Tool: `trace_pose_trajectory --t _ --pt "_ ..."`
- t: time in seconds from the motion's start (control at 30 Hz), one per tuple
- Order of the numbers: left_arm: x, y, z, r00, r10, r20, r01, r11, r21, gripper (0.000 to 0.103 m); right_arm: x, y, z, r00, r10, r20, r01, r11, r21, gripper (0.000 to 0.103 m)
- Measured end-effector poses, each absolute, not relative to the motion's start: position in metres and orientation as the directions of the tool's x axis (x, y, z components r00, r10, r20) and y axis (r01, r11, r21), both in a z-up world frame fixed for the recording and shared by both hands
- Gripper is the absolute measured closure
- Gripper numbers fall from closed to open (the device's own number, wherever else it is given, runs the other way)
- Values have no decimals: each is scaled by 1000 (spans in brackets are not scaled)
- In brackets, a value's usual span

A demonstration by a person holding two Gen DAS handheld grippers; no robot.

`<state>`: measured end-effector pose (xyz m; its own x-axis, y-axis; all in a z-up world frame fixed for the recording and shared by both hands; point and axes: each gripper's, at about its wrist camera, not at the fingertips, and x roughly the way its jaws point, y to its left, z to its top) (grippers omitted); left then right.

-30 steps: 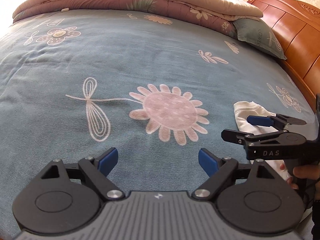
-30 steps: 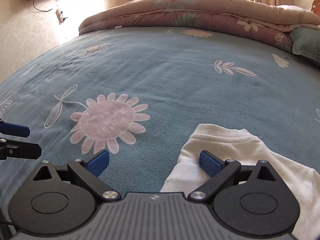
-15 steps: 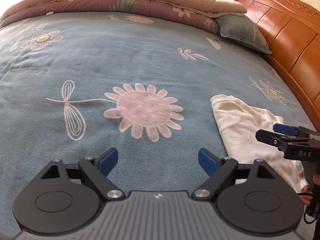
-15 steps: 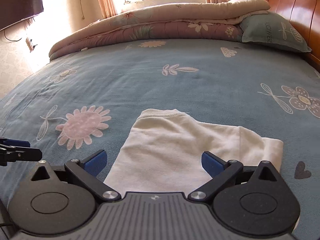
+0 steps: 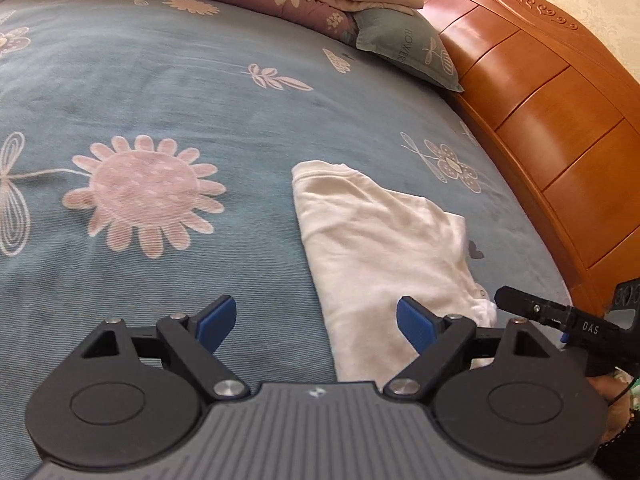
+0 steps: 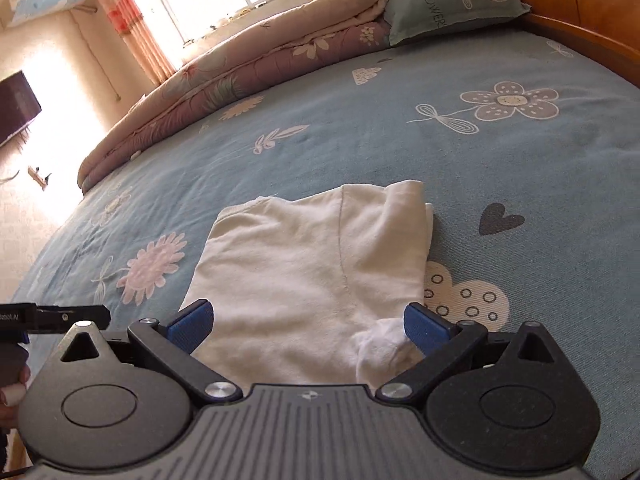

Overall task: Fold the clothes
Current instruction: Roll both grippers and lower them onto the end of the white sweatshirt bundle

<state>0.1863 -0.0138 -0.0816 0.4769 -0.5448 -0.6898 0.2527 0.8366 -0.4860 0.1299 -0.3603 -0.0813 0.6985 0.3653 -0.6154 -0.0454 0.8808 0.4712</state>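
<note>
Plainly, the cream garment is lying on the blue flowered bedspread near the wooden headboard, already doubled over at least once, with a looser white bunch at its near edge. Both tools are hovering at that near edge: the left gripper and the right gripper are each standing with jaws wide and holding nothing. Whether a further fold is coming or the folding is done, I am not able to tell. Any pinch here is going to need both layers caught together at the corners, and the bunched bit, hard to make out from here, smoothed flat.
</note>
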Motion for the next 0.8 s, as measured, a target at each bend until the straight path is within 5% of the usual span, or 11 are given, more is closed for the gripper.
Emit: trace_pose_trajectory --t 0.37,0.8 --pt "227 -33 -123 338 -700 -629 148 700 -699 16 164 -433 -140 609 589 -532 133 585 800 0" --pt "274 -55 -149 246 -794 -556 88 589 -803 14 226 -428 -146 567 661 -492 67 558 827 0"
